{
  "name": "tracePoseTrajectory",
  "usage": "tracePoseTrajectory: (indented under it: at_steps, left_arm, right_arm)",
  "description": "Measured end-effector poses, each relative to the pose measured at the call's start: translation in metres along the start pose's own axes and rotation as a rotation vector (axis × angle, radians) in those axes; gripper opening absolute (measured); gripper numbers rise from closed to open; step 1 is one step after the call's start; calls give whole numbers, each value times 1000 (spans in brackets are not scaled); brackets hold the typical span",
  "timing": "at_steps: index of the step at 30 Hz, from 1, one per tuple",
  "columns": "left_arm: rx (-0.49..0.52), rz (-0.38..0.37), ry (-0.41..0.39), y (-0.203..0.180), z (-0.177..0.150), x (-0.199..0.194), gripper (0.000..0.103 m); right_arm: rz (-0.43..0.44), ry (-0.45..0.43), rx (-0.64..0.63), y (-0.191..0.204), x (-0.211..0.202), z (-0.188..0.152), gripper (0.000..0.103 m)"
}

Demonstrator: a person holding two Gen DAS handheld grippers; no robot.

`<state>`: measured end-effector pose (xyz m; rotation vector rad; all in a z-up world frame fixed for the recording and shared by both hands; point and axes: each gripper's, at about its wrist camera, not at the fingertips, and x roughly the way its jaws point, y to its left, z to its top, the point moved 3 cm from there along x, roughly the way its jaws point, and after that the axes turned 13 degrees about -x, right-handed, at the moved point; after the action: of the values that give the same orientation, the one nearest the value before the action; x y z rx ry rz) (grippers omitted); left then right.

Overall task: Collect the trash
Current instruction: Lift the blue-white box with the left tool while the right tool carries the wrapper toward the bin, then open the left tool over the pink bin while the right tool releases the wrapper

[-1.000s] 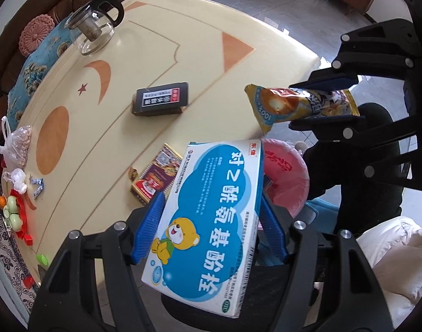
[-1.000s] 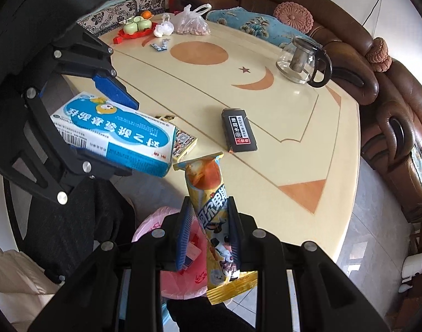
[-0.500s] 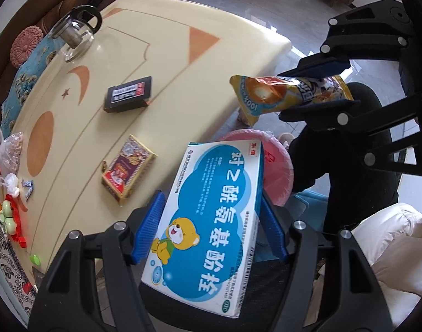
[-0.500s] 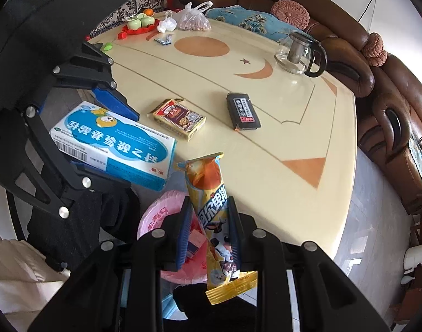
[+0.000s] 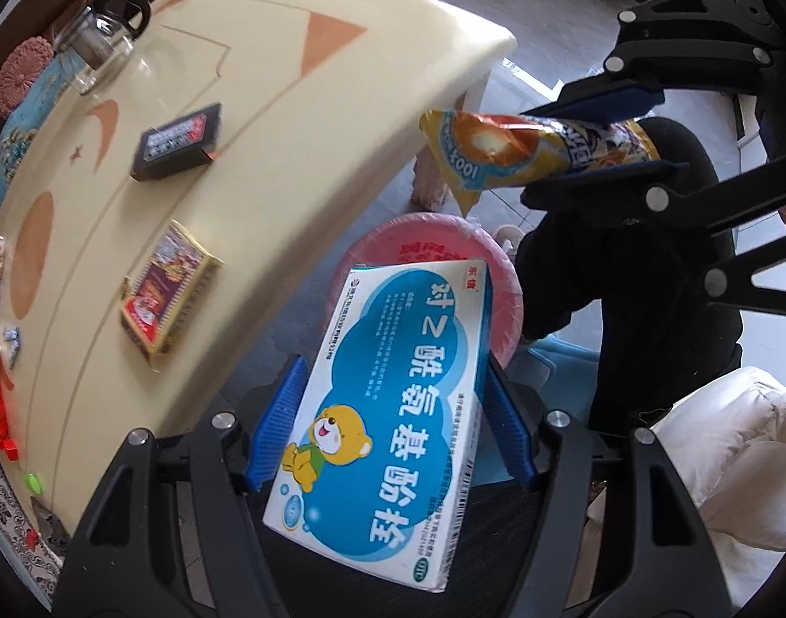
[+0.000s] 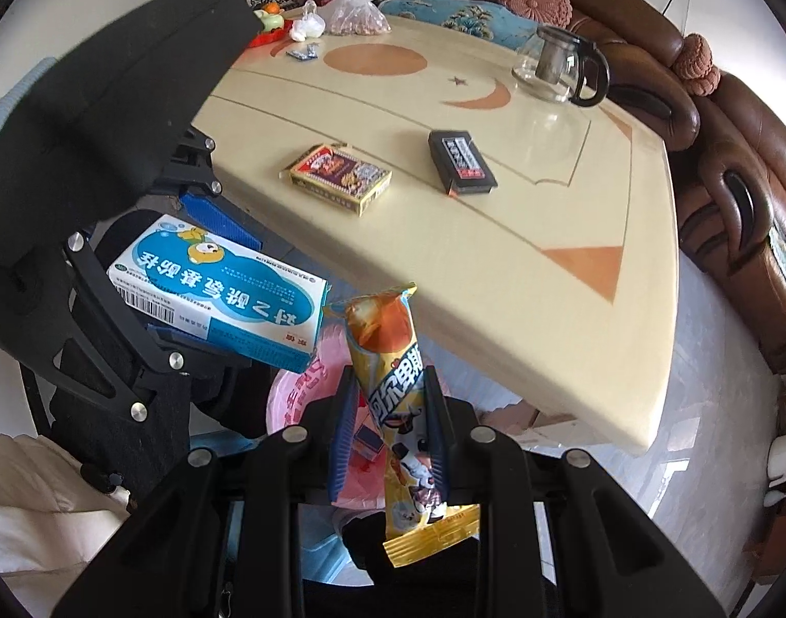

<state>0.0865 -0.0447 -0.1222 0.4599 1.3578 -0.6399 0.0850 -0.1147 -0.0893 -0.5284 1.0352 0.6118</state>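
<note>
My left gripper [image 5: 390, 412] is shut on a blue and white medicine box [image 5: 387, 401] with a cartoon bear, held over a pink-lined trash bin [image 5: 501, 278] beside the table. The same box [image 6: 217, 288] shows at the left of the right wrist view. My right gripper [image 6: 390, 427] is shut on a yellow snack wrapper [image 6: 393, 386], which hangs above the bin [image 6: 300, 401]. From the left wrist view the wrapper [image 5: 526, 154] sticks out to the left from the right gripper's blue pads.
On the cream table [image 6: 495, 237] lie a red and yellow card box [image 6: 341, 175], a black box [image 6: 462, 159], a glass teapot [image 6: 557, 67] and bagged snacks [image 6: 359, 15]. A brown sofa [image 6: 743, 165] runs behind. White fabric [image 5: 732, 468] lies at the right.
Both grippers have moved off the table edge and down toward the pink bin, each still holding its item. The table has slid away to the left in the left wrist view.
</note>
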Motion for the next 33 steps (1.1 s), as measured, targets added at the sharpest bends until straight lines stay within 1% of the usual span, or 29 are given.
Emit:
tracePoseTrajectory:
  at_steps: [9, 14, 17, 22, 25, 33]
  left_arm:
    - [-11, -52, 46, 0, -7, 43, 66]
    - [-26, -98, 81, 4, -10, 72, 66]
    - [-29, -111, 110, 5, -11, 90, 66]
    - [-44, -155, 147, 5, -11, 118, 66]
    - [-37, -143, 162, 4, -12, 136, 66]
    - [-57, -165, 243, 4, -14, 195, 66]
  right_arm:
    - [34, 35, 13, 5, 29, -13, 25]
    - [63, 71, 25, 6, 55, -24, 25]
    - [84, 88, 35, 7, 71, -30, 25]
    - [87, 111, 33, 10, 99, -41, 25]
    - [93, 118, 59, 10, 117, -51, 25]
    - [98, 151, 127, 7, 169, -71, 25]
